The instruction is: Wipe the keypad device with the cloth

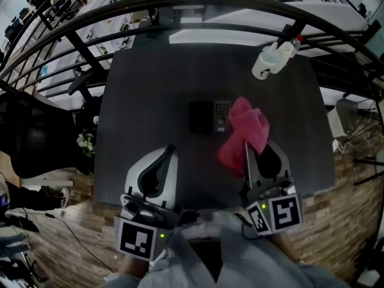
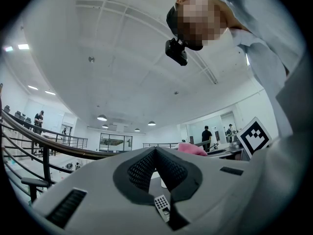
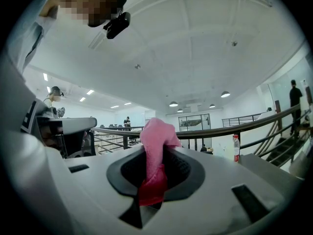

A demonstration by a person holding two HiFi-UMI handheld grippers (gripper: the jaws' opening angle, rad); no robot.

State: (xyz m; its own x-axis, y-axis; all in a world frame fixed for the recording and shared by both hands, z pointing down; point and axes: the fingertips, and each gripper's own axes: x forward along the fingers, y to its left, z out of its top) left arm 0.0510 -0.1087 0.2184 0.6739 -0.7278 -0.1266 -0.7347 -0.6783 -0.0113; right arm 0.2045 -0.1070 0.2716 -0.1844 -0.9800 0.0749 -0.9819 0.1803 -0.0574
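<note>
The keypad device [image 1: 209, 116], a dark flat unit with a grey key block on its right half, lies mid-table. A pink cloth [image 1: 243, 134] hangs bunched just right of it, overlapping its right edge in the head view. My right gripper [image 1: 246, 149] is shut on the cloth [image 3: 155, 137], which sticks up between the pads. My left gripper [image 1: 170, 152] is shut with nothing in it, nearer me and left of the device. In the left gripper view the left gripper [image 2: 156, 151] points upward; a bit of the keypad [image 2: 162, 205] shows below the pads.
The dark table [image 1: 150, 89] is small, with curved black railings [image 1: 72, 41] around its far and left sides. A white jug [image 1: 268, 62] and a bottle [image 1: 290, 45] stand at the back right corner. A brick-pattern floor [image 1: 345, 185] lies below the right edge.
</note>
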